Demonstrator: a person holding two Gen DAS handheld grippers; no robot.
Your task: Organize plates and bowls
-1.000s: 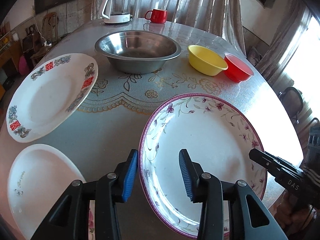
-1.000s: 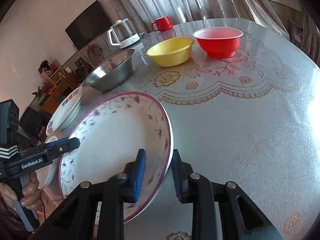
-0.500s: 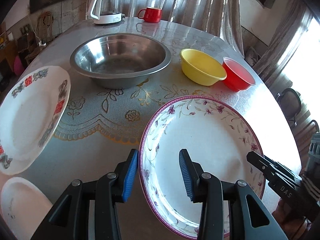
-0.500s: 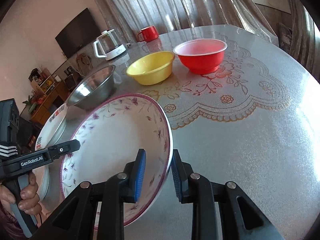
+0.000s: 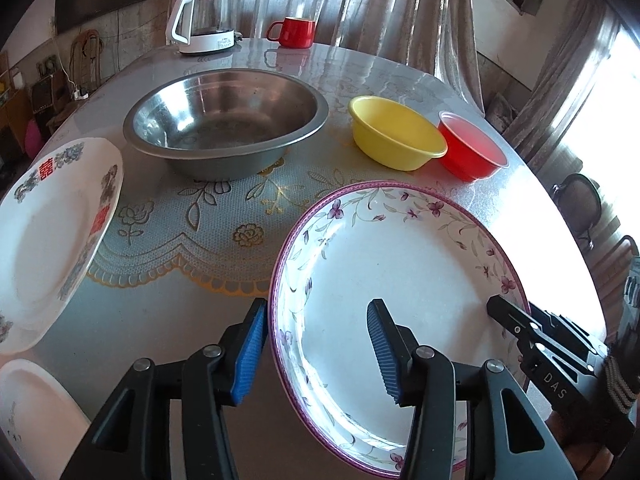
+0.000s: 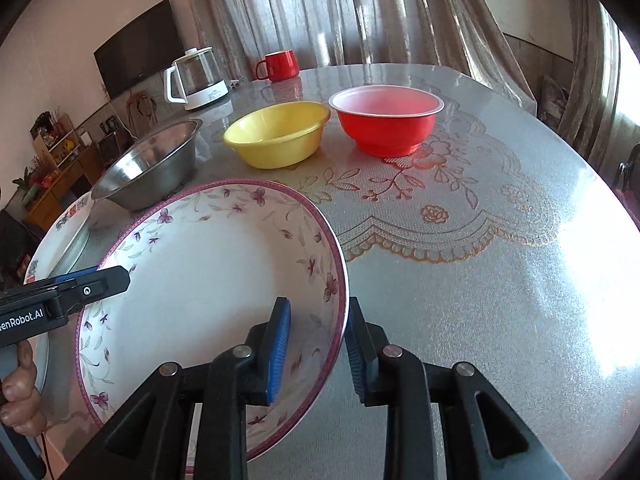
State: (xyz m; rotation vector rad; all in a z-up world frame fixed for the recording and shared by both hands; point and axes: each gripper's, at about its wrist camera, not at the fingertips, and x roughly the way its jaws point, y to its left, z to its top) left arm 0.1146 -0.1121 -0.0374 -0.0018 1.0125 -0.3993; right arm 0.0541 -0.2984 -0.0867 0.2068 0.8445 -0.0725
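Note:
A deep white plate with a purple rim and flower print (image 5: 400, 264) sits low over the table's near side. My left gripper (image 5: 316, 320) straddles its left rim; the jaws are opening, and the inner pad (image 5: 382, 352) stands clear of the plate's surface. My right gripper (image 6: 318, 308) is shut on the opposite rim (image 6: 340, 280), one pad inside and one outside. Behind stand a steel bowl (image 5: 224, 120), a yellow bowl (image 5: 396, 136) and a red bowl (image 5: 472, 152).
A white plate with red and blue marks (image 5: 52, 240) and a plain white plate (image 5: 32, 412) lie at the left edge. A kettle (image 5: 204, 20) and a red mug (image 5: 294, 32) stand at the far side. Bare tablecloth (image 6: 500, 280) spreads to the right.
Both grippers carried the flowered plate across the table, away from the left plates and nearer the bowls. The left jaws have spread wider around the rim.

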